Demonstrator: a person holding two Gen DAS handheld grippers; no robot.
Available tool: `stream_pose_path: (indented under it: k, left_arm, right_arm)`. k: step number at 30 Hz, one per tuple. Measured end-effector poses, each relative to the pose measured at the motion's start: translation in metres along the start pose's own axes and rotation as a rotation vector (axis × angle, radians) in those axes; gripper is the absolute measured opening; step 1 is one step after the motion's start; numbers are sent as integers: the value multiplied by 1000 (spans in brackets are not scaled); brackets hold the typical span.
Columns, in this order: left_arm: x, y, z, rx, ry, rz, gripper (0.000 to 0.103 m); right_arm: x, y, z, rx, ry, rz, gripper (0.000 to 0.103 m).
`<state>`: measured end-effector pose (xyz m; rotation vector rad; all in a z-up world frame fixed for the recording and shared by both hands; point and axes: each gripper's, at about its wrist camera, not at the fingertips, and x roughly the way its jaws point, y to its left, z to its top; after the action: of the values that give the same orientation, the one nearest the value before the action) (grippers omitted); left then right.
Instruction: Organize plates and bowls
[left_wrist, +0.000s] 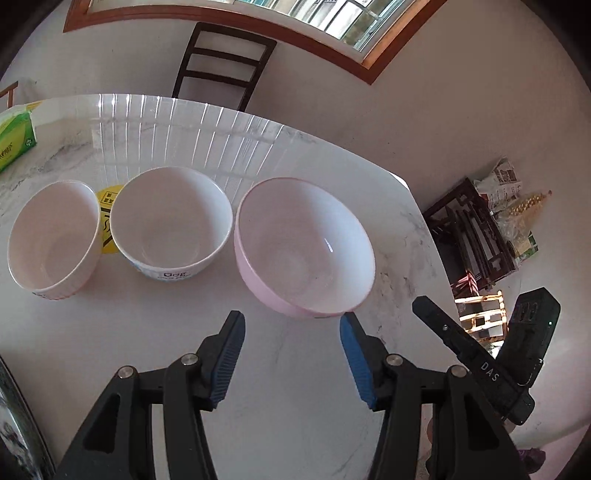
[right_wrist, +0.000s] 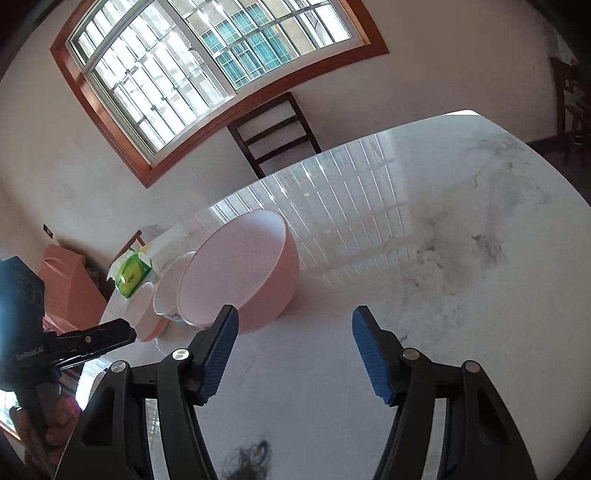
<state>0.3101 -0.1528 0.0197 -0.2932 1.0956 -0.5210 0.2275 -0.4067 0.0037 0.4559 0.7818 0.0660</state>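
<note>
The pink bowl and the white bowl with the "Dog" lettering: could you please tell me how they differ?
The pink bowl is pale pink outside and looks the wider of the two; the white bowl has a white wall with printed lettering near its base. The pink bowl stands at the right end of the row, the white bowl in the middle. Both are upright, empty and white inside, resting on the marble table.

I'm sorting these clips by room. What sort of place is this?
Probably a home dining room: a marble-look table carrying three bowls, among them a pink bowl, with a dark wooden chair against the wall under a barred, wood-framed window.
</note>
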Motion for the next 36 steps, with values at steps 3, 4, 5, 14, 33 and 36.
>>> stream_pose_path:
  k: [3, 4, 5, 14, 33, 36]
  left_arm:
    - [21, 5, 13, -49, 22, 3, 55]
    - [25, 7, 16, -65, 24, -6, 55]
    - [29, 8, 19, -78, 25, -19, 55]
    - [60, 11, 28, -105, 31, 38, 56]
    - [20, 2, -32, 79, -104, 196, 25]
    - [-16, 7, -59, 105, -152, 207, 25]
  right_arm:
    - [18, 9, 19, -37, 28, -28, 65]
    - [24, 11, 24, -43, 37, -36, 65]
    - [29, 12, 28, -50, 46, -41, 65]
    - [86, 20, 50, -89, 154, -89, 65]
    - [58, 40, 8, -150, 255, -40, 12]
    - [37, 53, -16, -141, 259, -2, 12]
